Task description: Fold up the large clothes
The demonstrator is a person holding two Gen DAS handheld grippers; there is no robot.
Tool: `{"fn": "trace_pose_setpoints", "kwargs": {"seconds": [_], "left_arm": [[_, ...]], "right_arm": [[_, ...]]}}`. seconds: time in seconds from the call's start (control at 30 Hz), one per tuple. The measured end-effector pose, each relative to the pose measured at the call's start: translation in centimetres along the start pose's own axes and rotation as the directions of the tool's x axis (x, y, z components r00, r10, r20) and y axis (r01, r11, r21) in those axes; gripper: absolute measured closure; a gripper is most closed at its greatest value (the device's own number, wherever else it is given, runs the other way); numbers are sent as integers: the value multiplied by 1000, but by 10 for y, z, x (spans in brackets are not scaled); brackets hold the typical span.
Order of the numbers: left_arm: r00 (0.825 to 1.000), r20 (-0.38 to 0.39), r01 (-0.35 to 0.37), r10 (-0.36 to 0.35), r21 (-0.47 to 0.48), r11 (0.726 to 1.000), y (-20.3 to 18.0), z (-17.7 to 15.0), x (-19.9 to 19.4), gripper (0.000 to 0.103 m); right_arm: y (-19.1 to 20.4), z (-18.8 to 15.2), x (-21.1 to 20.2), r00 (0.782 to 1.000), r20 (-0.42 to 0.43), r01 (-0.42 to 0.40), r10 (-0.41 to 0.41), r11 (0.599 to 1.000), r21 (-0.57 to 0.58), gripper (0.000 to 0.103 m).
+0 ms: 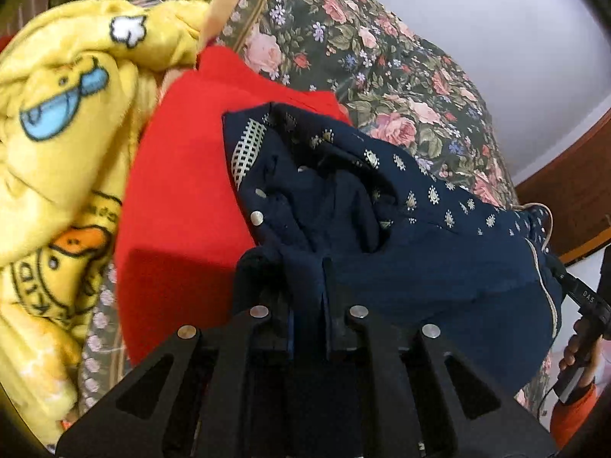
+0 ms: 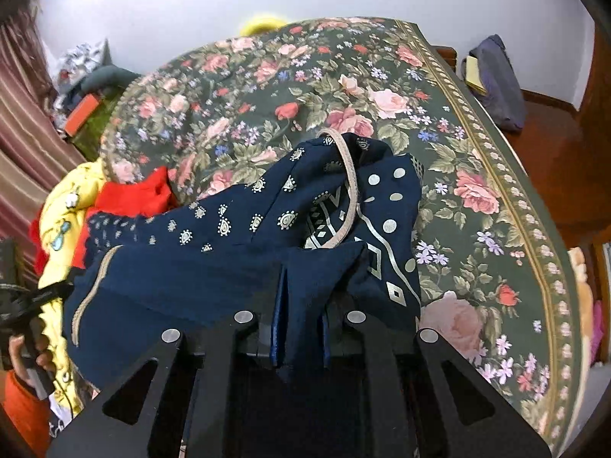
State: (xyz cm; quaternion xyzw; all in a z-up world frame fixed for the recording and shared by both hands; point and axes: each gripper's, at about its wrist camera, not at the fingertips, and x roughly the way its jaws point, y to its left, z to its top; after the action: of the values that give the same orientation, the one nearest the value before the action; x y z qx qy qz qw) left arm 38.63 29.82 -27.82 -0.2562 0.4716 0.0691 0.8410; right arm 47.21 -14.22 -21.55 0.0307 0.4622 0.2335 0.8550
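Note:
A navy blue garment with silver print (image 1: pixel 420 236) is held up over the floral bedspread (image 1: pixel 382 76). My left gripper (image 1: pixel 305 278) is shut on one edge of it. My right gripper (image 2: pixel 301 297) is shut on another edge of the same garment (image 2: pixel 214 252), which has a beige cord trim (image 2: pixel 351 183). The cloth hangs bunched between the two grippers. The right gripper also shows at the right edge of the left wrist view (image 1: pixel 584 305); the left gripper shows at the left edge of the right wrist view (image 2: pixel 23 305).
A red cloth (image 1: pixel 179 175) and a yellow cartoon-print blanket (image 1: pixel 57 133) lie heaped at the left of the bed. The floral bedspread (image 2: pixel 477 175) stretches right. A dark bag (image 2: pixel 496 80) sits on the wooden floor beyond it.

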Motion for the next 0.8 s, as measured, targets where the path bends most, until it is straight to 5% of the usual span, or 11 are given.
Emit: {"fn": "trace_pose_setpoints", "kwargs": {"seconds": [0.17, 0.23, 0.3, 0.4, 0.53, 0.8], "left_arm": [[998, -1, -66, 67, 76, 995, -8, -6, -25, 81], [989, 16, -147, 146, 105, 983, -15, -9, -40, 67], [973, 70, -229, 221, 144, 963, -22, -13, -56, 57], [955, 127, -291, 269, 214, 933, -35, -23, -80, 54], [970, 151, -226, 191, 266, 937, -50, -41, -108, 42], [992, 104, -107, 74, 371, 923, -100, -80, -106, 38]], "right_arm": [[10, -3, -19, 999, -26, 42, -44, 997, -70, 85], [19, -6, -30, 994, -1, 108, -109, 986, -124, 83], [24, -11, -43, 980, 39, 196, -193, 968, -158, 64], [29, -19, -68, 971, 109, 230, -213, 957, -177, 55], [39, -35, -94, 984, 116, 156, -135, 968, -195, 55], [73, -73, -82, 999, 26, 33, -27, 963, -268, 55]]}}
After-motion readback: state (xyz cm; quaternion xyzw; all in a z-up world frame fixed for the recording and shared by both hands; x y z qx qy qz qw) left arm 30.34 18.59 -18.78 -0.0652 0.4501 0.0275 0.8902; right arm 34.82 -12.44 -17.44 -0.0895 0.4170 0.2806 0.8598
